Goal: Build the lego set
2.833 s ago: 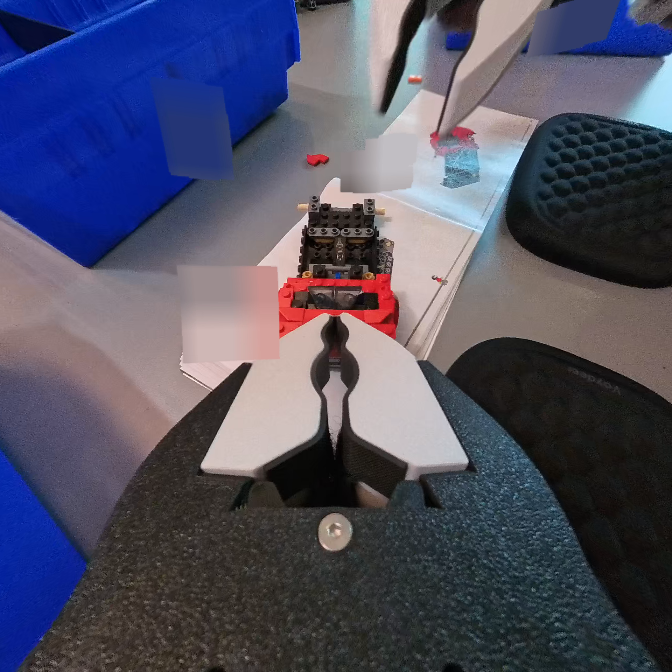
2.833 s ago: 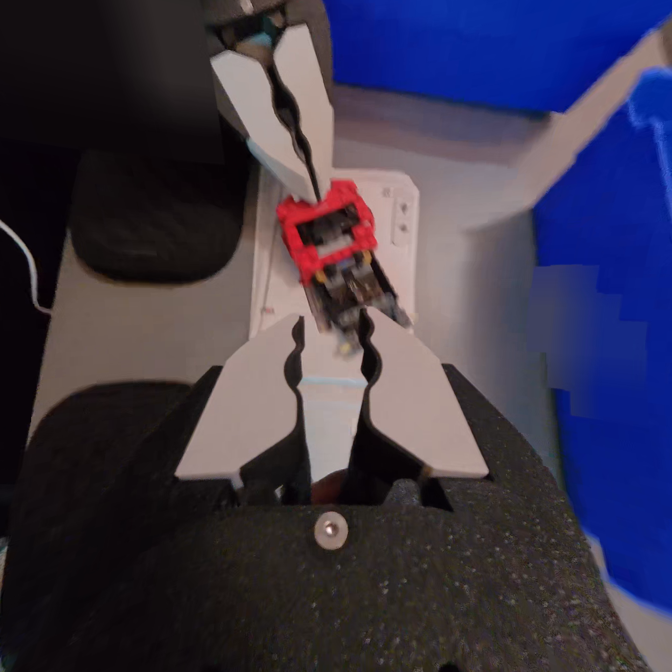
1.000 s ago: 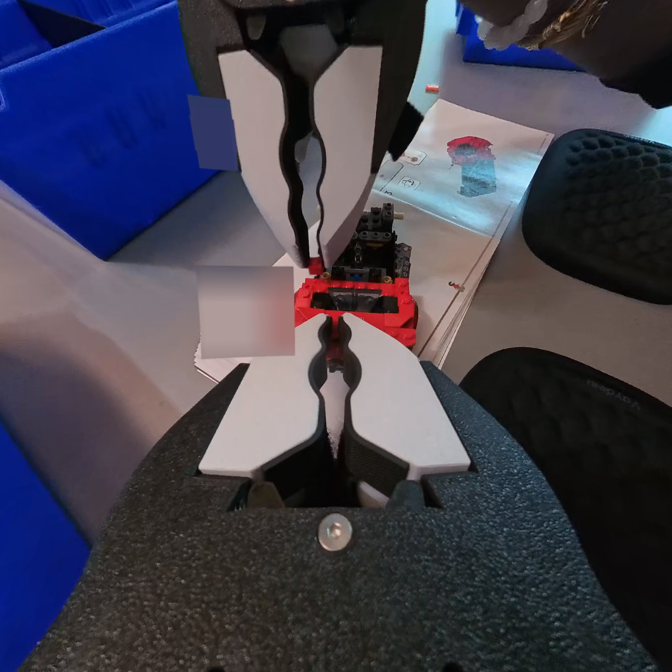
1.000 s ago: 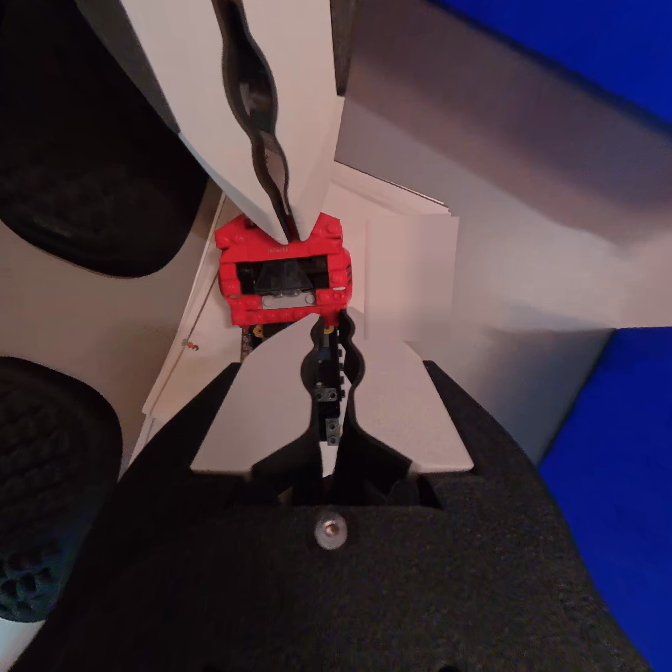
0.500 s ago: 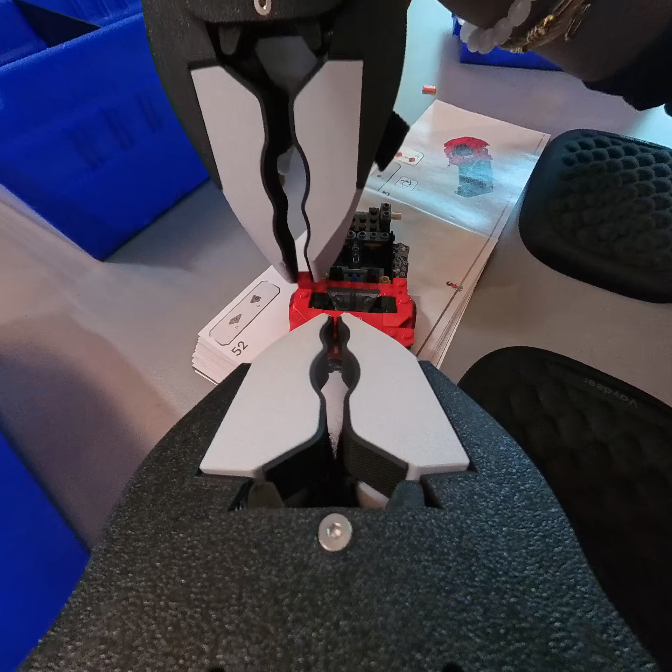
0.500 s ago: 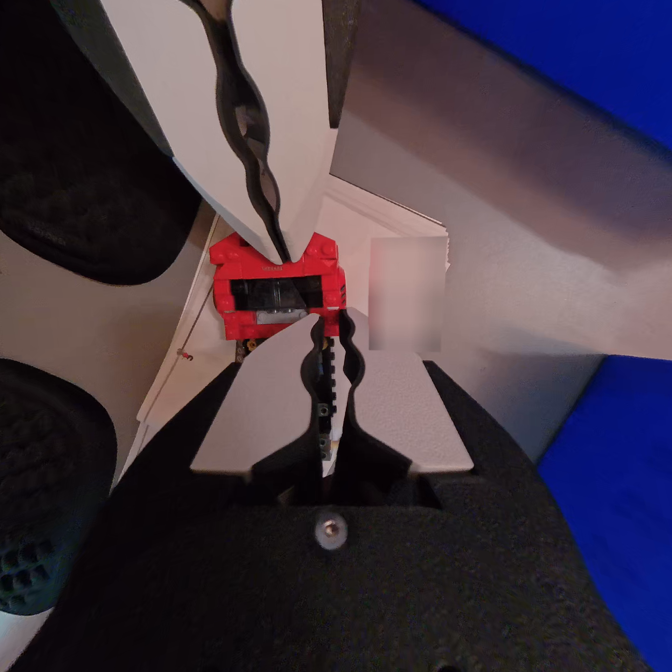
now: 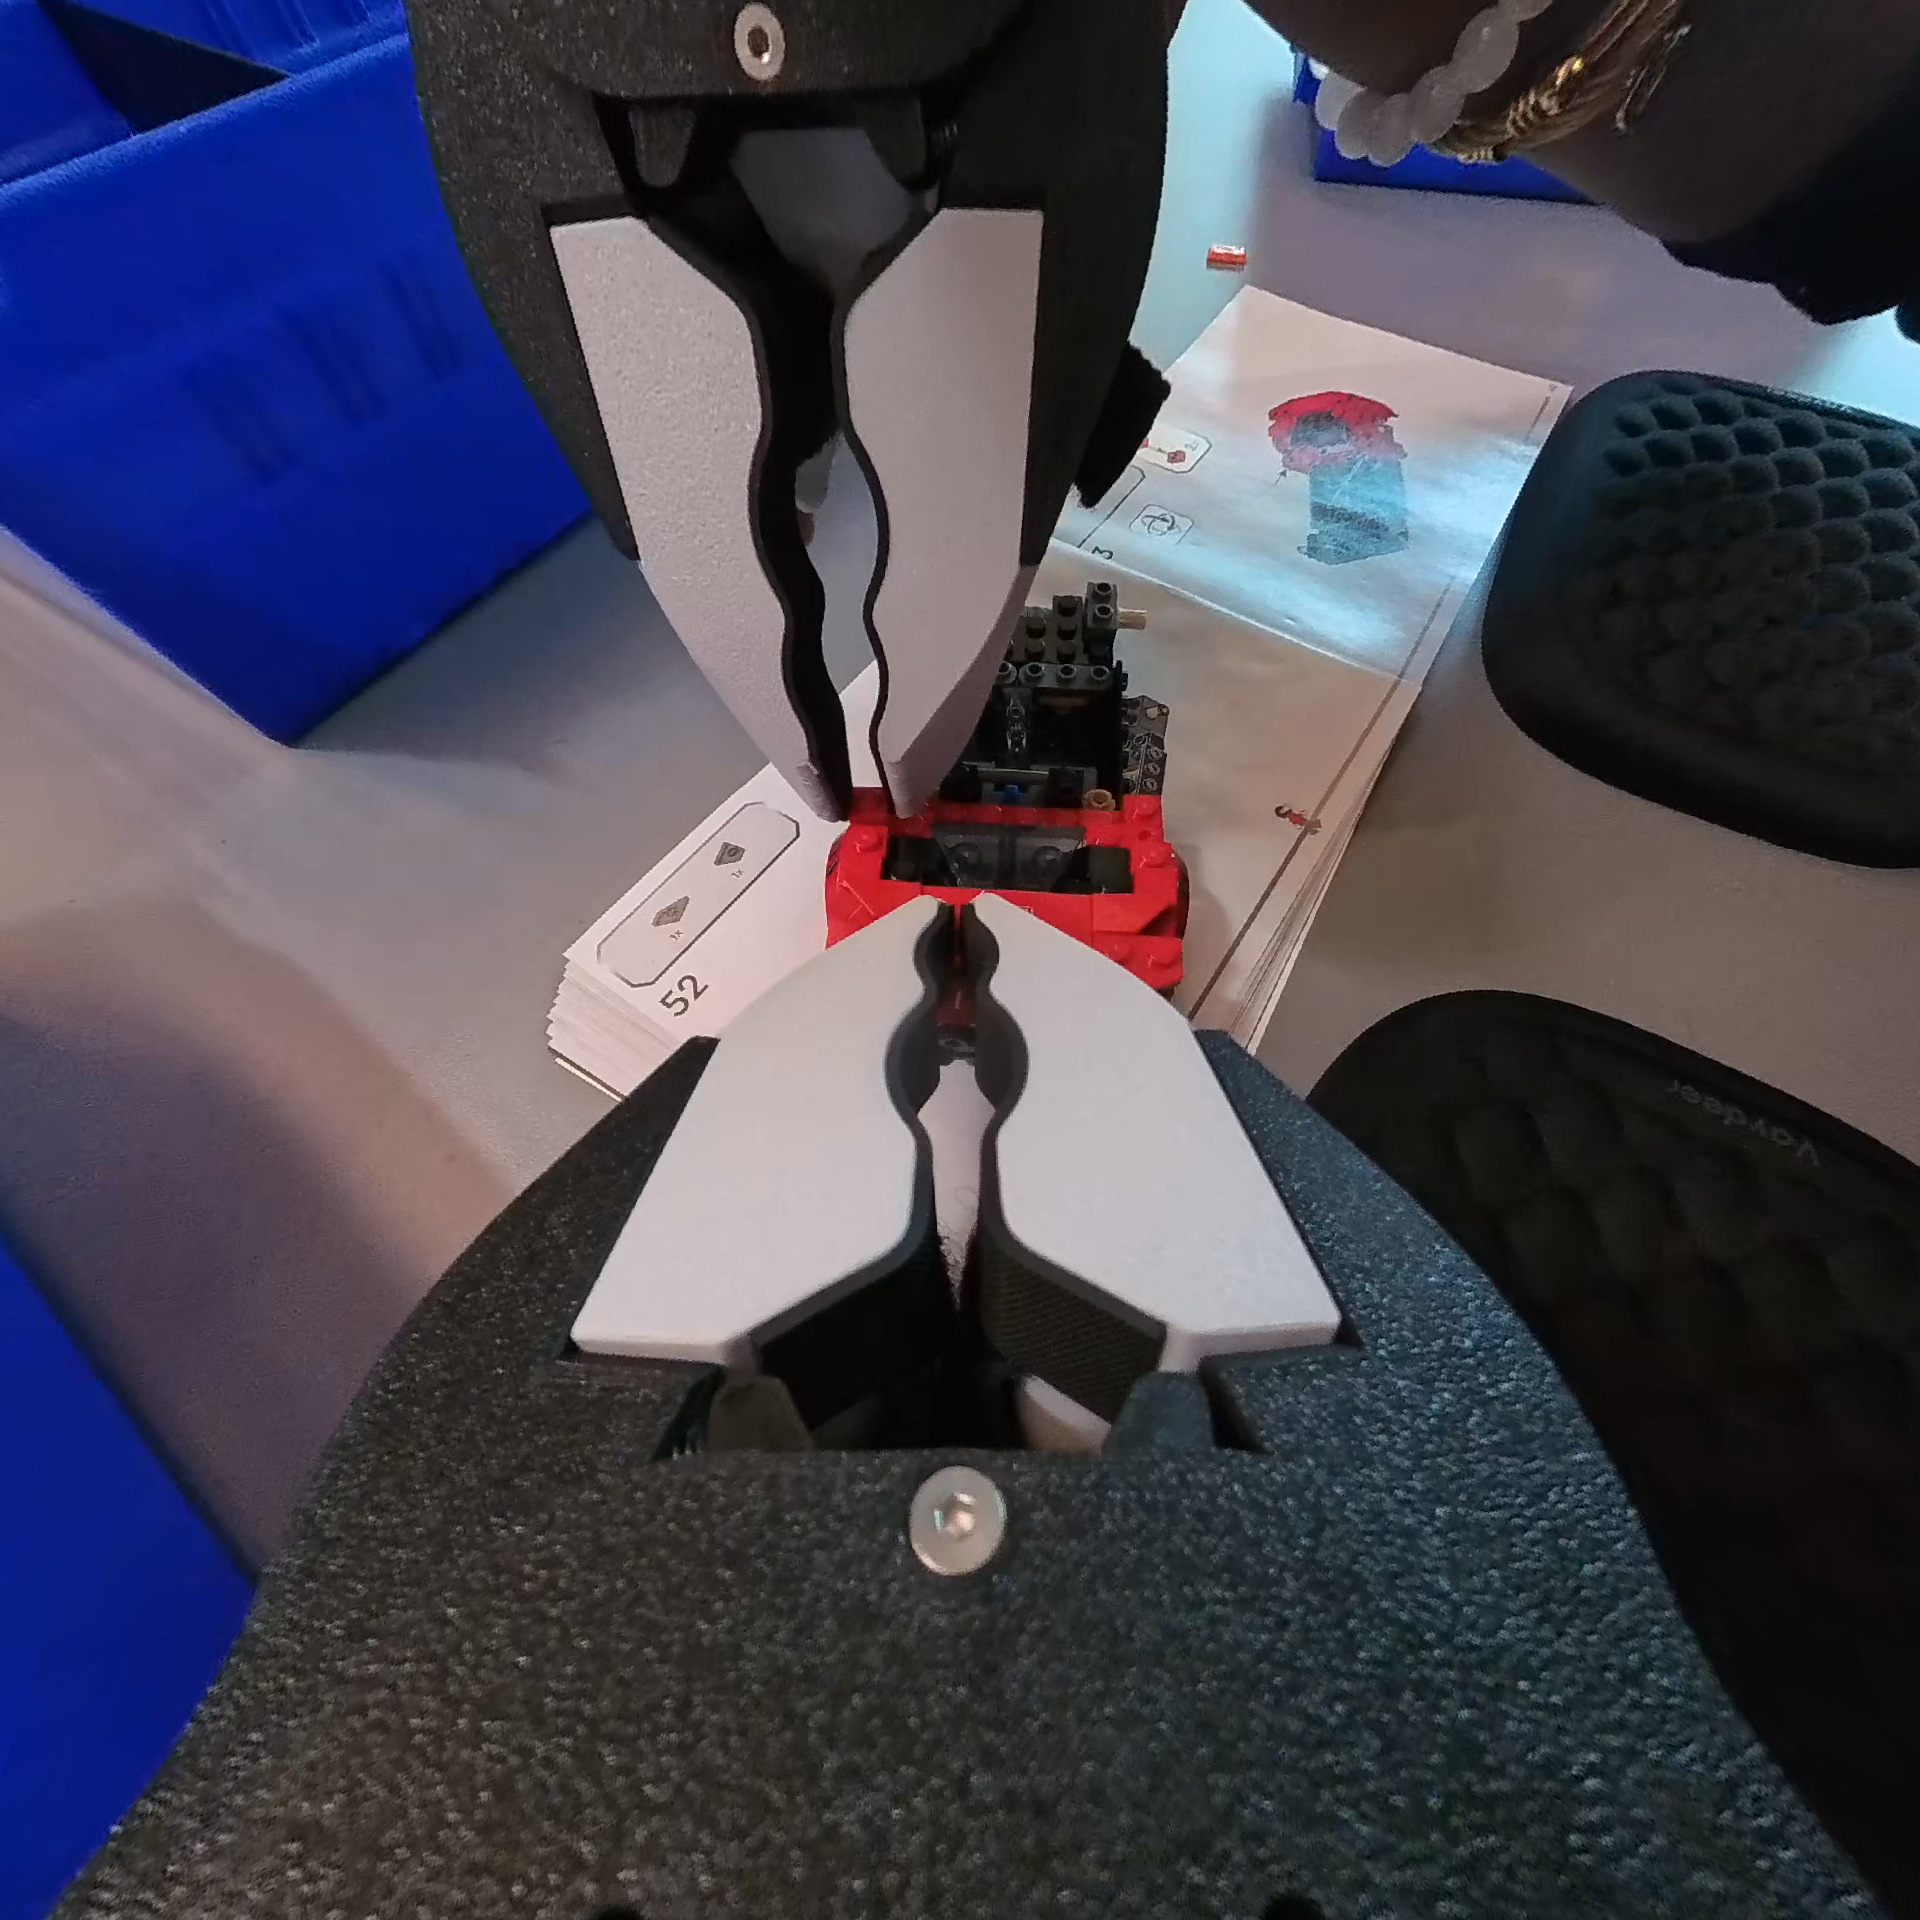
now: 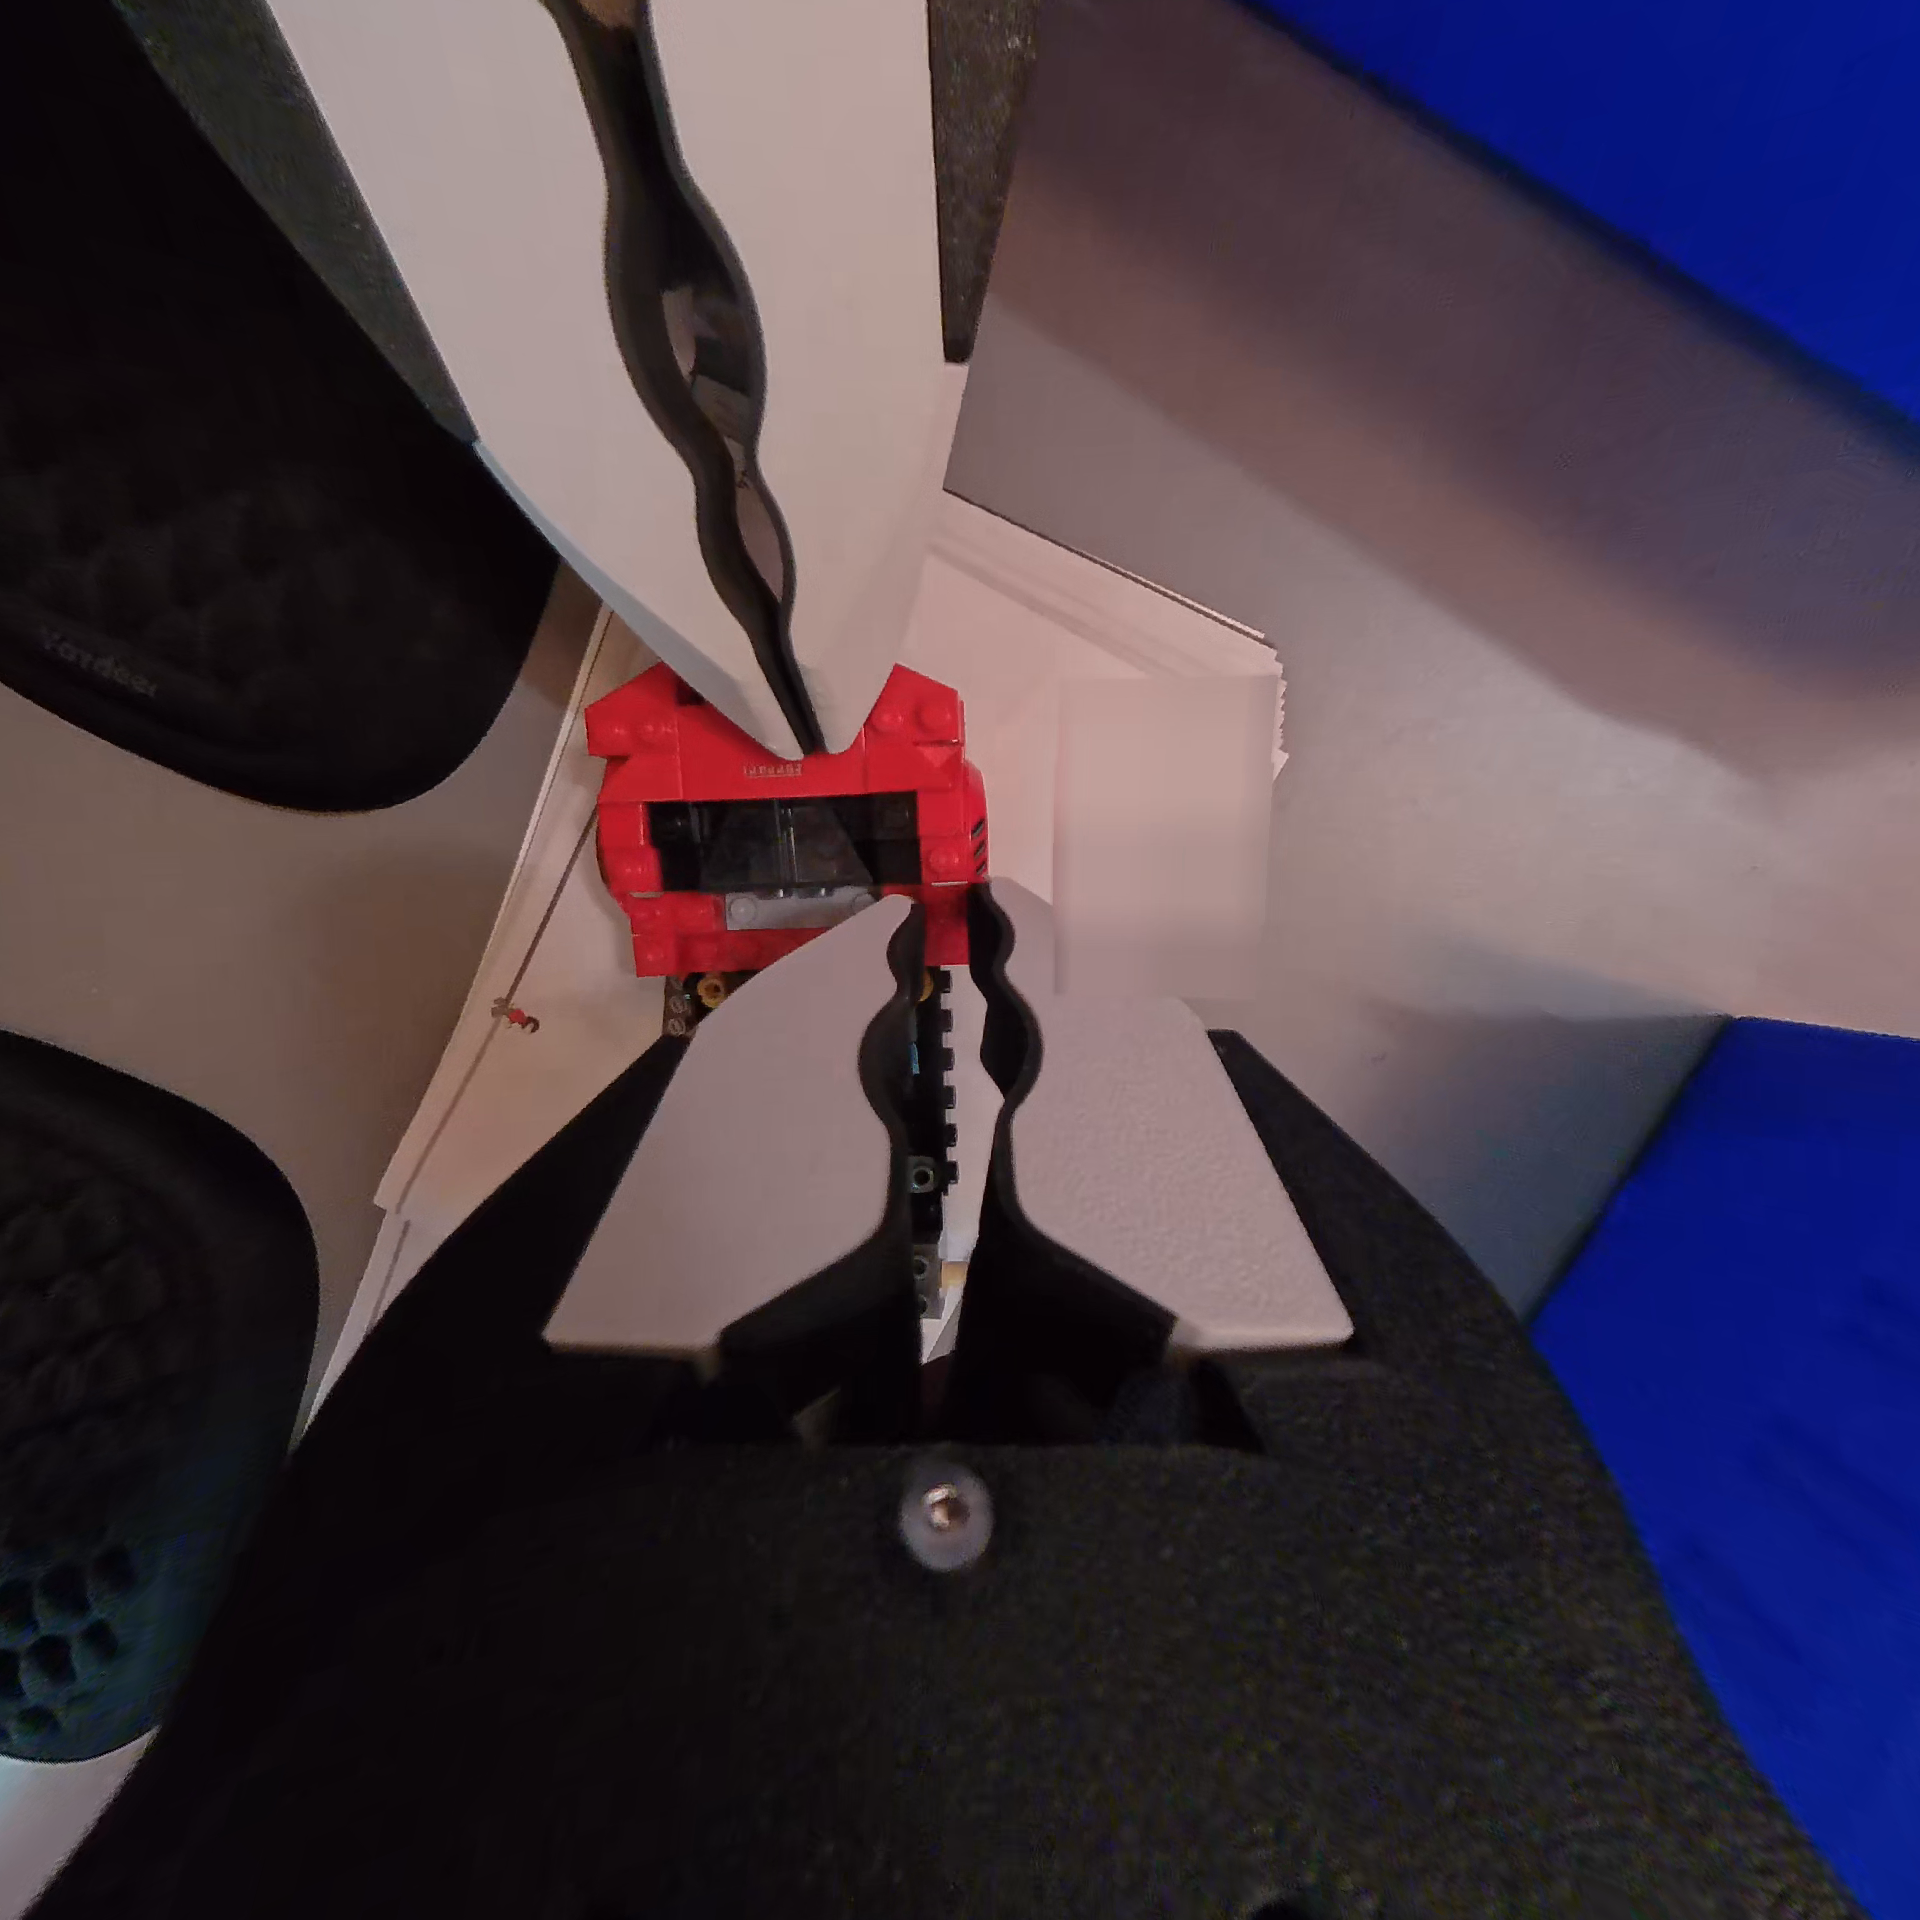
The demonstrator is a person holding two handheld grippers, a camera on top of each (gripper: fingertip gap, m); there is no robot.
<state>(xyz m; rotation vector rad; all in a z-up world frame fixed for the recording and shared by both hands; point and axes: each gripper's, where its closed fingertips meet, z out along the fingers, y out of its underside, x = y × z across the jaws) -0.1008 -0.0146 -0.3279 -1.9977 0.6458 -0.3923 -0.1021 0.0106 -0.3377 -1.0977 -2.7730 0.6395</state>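
Blue plastic bins (image 7: 260,343) are set along the left of a grey tabletop (image 7: 343,904). At its middle, a red and black brick-built car (image 7: 1023,842) rests on a white paper instruction booklet (image 7: 1278,644). The car's near end is pinched by the left gripper (image 7: 958,914), fingers nearly closed; the right gripper (image 7: 860,805), fingers narrow, touches its far left corner. Black textured pads (image 7: 1714,613) lie at the right.

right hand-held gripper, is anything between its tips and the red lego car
Nothing visible is. The right hand-held gripper has its tips directly on the top corner of the red lego car, with no loose brick or paper in the gap. The left hand-held gripper grips the opposite end.
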